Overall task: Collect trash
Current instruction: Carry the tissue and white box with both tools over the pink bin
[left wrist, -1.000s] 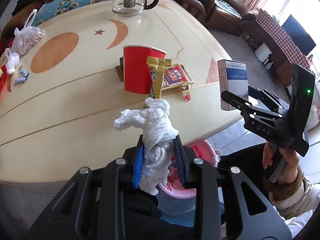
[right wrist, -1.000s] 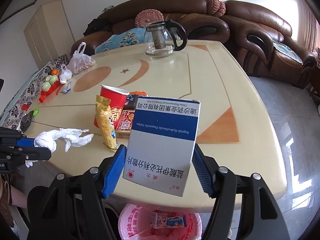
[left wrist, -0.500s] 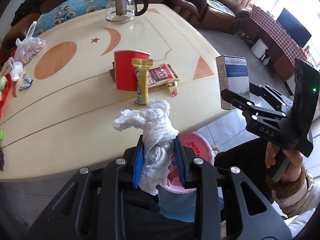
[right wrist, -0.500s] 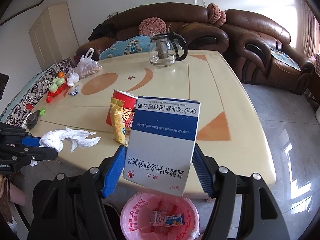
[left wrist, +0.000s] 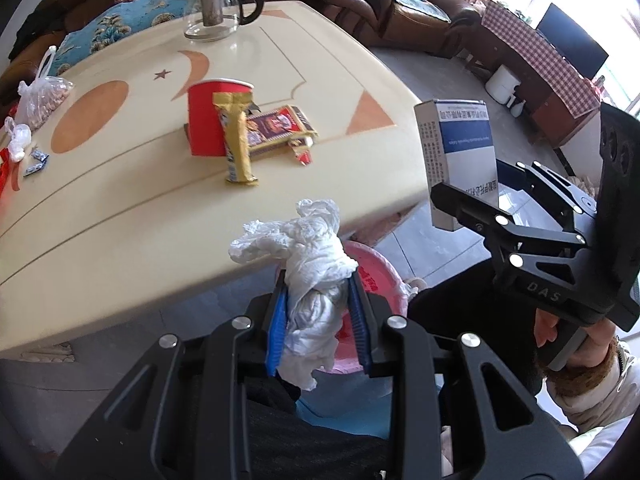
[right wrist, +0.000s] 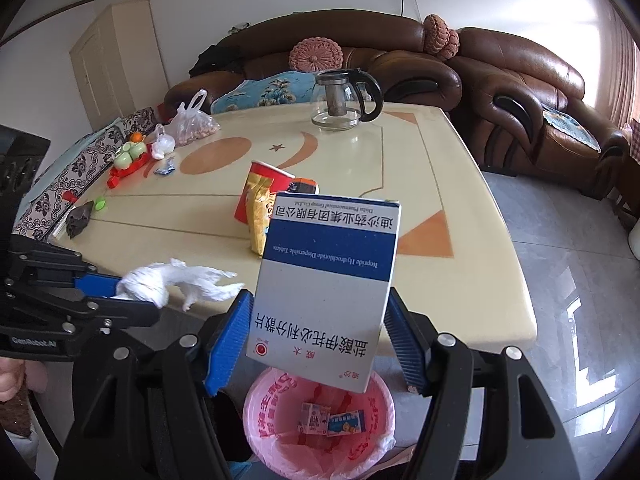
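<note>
On the left, the left gripper (left wrist: 318, 320) pinches a crumpled white paper tissue (left wrist: 308, 276) between its blue pads, past the cream table's (left wrist: 120, 216) edge. To its right, the right gripper (right wrist: 320, 340) clamps a white-and-blue cardboard medicine box (right wrist: 328, 292) above the pink-lined round trash bin (right wrist: 320, 432), which holds seemingly two small cartons.

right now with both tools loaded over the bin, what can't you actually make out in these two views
- Pink-lined bin: in the left wrist view, the crumpled tissue and the left tool cover most of it; in the right wrist view, the medicine box covers its far rim.
- Two small cartons in the bin: print too small to read.
- Red paper cup: largely behind the box and a yellow snack wrapper, right wrist view.
- Right tool's far pad: hidden behind the box, left wrist view.
</note>
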Motion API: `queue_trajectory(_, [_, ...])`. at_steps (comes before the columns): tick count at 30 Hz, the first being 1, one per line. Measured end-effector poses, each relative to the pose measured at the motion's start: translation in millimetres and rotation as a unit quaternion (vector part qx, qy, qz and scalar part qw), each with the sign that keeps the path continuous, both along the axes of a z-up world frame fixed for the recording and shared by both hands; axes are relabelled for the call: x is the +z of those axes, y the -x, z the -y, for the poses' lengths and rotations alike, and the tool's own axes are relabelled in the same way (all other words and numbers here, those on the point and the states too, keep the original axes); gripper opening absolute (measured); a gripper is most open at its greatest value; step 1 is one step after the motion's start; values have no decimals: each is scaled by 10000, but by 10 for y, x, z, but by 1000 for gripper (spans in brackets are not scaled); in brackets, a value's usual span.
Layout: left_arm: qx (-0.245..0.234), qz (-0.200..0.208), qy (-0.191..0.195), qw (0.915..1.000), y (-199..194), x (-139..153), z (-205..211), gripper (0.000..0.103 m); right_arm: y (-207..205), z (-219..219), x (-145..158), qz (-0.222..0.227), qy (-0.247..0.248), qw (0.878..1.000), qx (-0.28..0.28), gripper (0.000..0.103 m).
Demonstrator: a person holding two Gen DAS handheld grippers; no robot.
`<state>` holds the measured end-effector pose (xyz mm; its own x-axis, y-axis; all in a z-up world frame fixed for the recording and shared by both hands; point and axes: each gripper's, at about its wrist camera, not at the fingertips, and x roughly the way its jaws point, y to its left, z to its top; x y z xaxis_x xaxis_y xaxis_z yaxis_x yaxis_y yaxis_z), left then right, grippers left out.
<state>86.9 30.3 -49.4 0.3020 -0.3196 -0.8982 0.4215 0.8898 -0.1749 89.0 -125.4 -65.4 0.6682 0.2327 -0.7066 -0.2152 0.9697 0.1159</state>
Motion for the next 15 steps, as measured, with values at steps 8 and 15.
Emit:
queue_trajectory(8, [-125, -171, 29, 9998, 189, -151, 124, 29, 235, 34, -51, -81, 48, 10000, 25, 65])
queue_trajectory(15, [-208, -337, 25, 9992, 291, -310, 196, 29, 399, 56, -199, -257, 106, 9996, 45, 65])
